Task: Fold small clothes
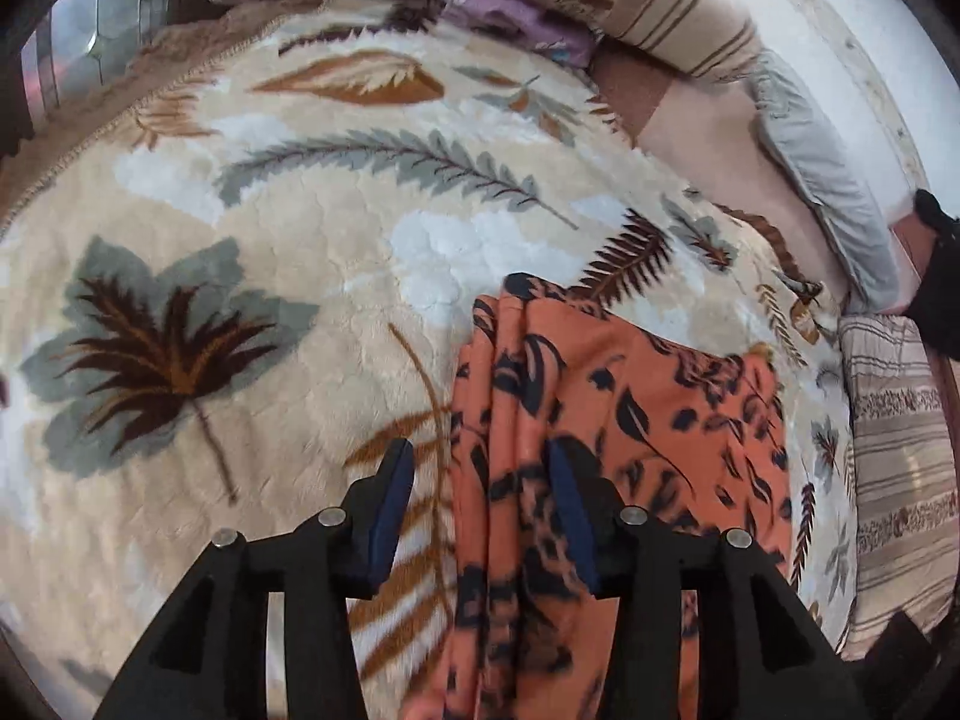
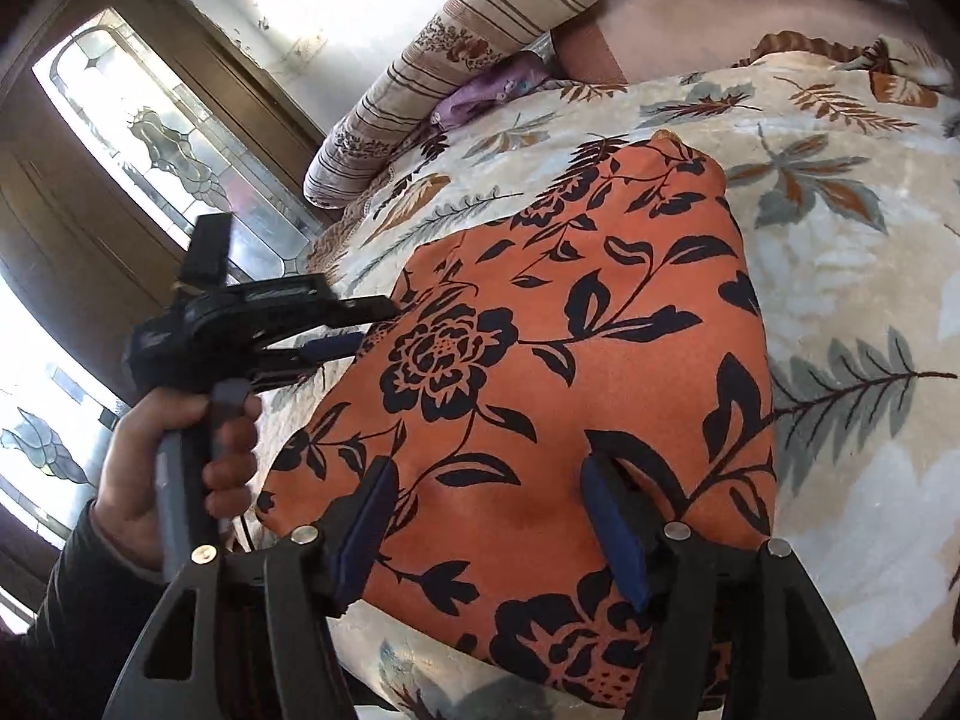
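Left wrist view: left gripper (image 1: 480,516) spread wide, nothing held; orange floral garment (image 1: 624,414) seen bunched between and right of fingers, on leaf-print blanket (image 1: 240,228). No readable writing.

Right wrist view: right gripper (image 2: 492,522) spread wide over garment (image 2: 570,330), laid flat ahead; left gripper (image 2: 354,330) seen at garment's left edge.

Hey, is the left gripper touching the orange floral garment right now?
Touching. In the right wrist view, the left gripper has its fingertips meeting the edge of the orange floral garment, with no gap visible between them.
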`<state>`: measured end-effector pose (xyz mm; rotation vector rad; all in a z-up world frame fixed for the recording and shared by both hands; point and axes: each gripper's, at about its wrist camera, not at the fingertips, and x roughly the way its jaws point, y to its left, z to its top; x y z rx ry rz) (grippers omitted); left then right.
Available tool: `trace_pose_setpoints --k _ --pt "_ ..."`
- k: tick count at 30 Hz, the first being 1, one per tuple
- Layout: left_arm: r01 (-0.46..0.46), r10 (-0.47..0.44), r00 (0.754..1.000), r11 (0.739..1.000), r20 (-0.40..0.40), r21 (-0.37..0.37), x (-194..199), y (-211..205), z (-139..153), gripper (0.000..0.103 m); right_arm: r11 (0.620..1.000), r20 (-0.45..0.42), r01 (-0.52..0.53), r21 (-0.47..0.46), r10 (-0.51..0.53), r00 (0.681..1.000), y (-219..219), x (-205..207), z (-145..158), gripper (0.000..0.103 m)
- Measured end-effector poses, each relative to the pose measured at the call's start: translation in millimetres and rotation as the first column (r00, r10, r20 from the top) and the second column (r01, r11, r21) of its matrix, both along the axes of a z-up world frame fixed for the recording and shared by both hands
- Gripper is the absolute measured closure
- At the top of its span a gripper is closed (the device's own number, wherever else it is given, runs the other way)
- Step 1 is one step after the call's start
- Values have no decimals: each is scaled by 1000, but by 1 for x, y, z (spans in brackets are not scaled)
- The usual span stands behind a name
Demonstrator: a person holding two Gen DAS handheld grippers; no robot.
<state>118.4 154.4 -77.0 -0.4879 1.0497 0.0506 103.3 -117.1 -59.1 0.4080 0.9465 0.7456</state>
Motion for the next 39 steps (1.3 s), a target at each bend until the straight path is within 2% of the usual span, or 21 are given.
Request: trace_pose_setpoints --k 3,5,7,8,10,13,17,20,23,28,30,32,34,35,37,39 --pt "25 -26 999 999 43 34 -39 -8 20 49 1000 -15 5 11 -5 1000 -3 -2 3 34" --pt "39 -41 998 998 53 43 -64 -14 20 49 1000 -29 12 20 -11 1000 -5 -6 3 33" --pt "39 -38 999 996 -15 81 -75 -19 0 50 1000 -29 14 20 -13 1000 -8 -9 6 33" --pt "9 -6 999 998 -41 57 -78 -15 -17 50 1000 -30 13 20 -13 999 -8 -9 6 33" --pt "-33 33 999 999 -28 -13 -86 -9 -25 48 1000 -44 10 21 -9 999 -9 -9 7 33" --pt "-28 29 999 998 -18 59 -91 -18 -6 48 999 -79 27 27 -24 997 -16 -13 16 31" --pt "-15 14 1000 990 10 140 -99 -29 11 49 995 -63 55 80 -50 997 -30 -29 27 23" --pt "-13 13 1000 984 1 178 -105 -33 11 48 997 -134 34 63 -25 991 -28 -29 1 21" --pt "-13 13 1000 983 4 180 -112 -32 11 48 991 -178 72 109 -52 983 -36 -31 -2 21" --pt "-15 10 1000 980 22 199 -116 -38 17 47 991 -127 69 118 -54 990 -37 -37 17 21" --pt "-15 12 1000 980 20 201 -117 -39 15 40 993 -182 72 97 -53 982 -34 -32 -1 21" --pt "-6 9 1000 973 -8 232 -117 -41 5 38 990 -207 76 117 -51 977 -36 -30 -9 21" --pt "10 3 999 969 -52 245 -114 -39 -11 36 988 -203 84 126 -57 978 -39 -33 2 21" --pt "1 12 998 974 -54 225 -116 -37 -14 36 986 -190 85 141 -57 980 -40 -35 9 21" --pt "-18 28 999 976 -42 218 -118 -36 -11 36 985 -144 68 158 -45 989 -43 -37 19 20" --pt "0 10 999 968 -39 251 -117 -42 -8 36 991 -134 59 121 -42 990 -41 -35 13 16"
